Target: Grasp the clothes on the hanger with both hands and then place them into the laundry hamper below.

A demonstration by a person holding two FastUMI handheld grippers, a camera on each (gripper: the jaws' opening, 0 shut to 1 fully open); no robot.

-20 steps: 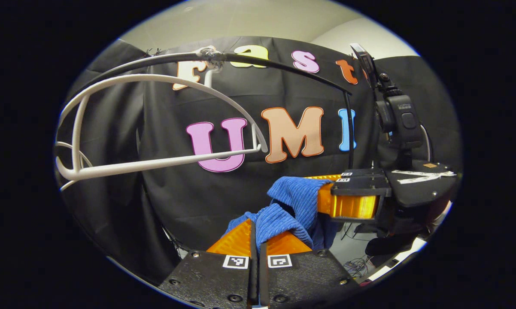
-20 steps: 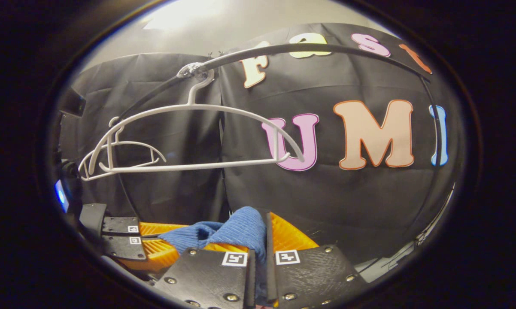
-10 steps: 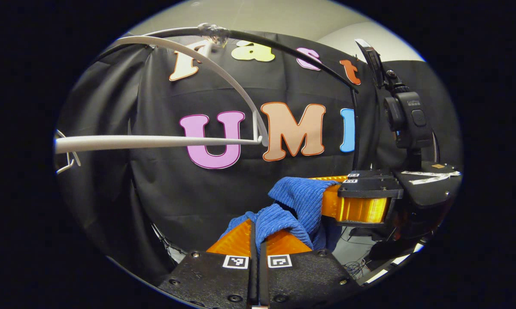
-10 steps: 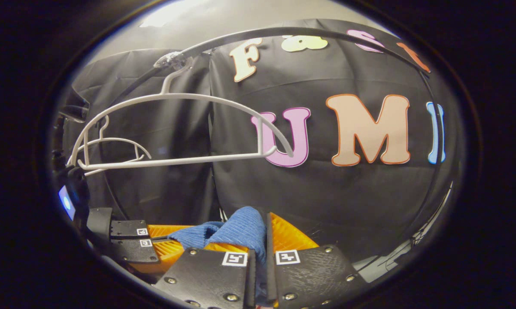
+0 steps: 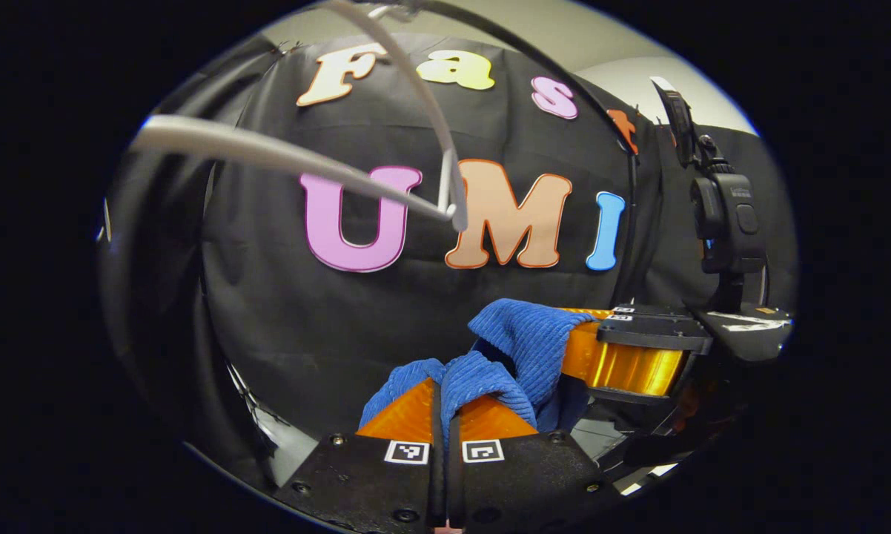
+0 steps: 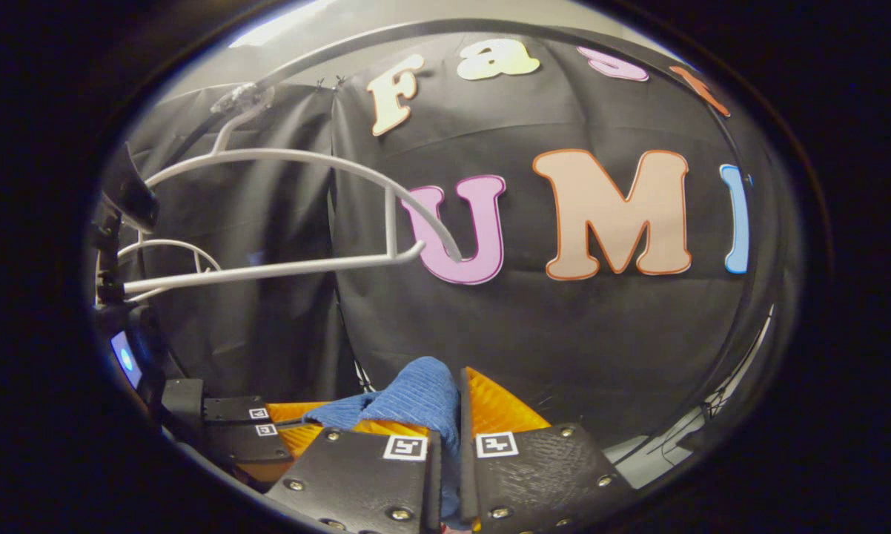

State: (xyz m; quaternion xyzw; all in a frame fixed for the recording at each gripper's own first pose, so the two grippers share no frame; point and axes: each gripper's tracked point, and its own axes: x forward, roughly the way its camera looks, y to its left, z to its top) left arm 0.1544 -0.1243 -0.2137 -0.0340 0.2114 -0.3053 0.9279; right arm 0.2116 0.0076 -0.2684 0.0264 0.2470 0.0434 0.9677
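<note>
We are holding the blue ribbed garment (image 5: 516, 348) off the bare white hanger (image 6: 282, 215), which is hanging from the dark rail (image 6: 445, 33) above; the left gripper (image 5: 443, 404) is pinching a fold tight between its closed fingers, and in its own view the right gripper (image 6: 445, 411) is clamping another bunch the same way. We are judging the cloth light, soft and limp, so it is sagging between the two grips and needing bunched folds, not edges. The hamper is lying somewhere below, out of sight.
</note>
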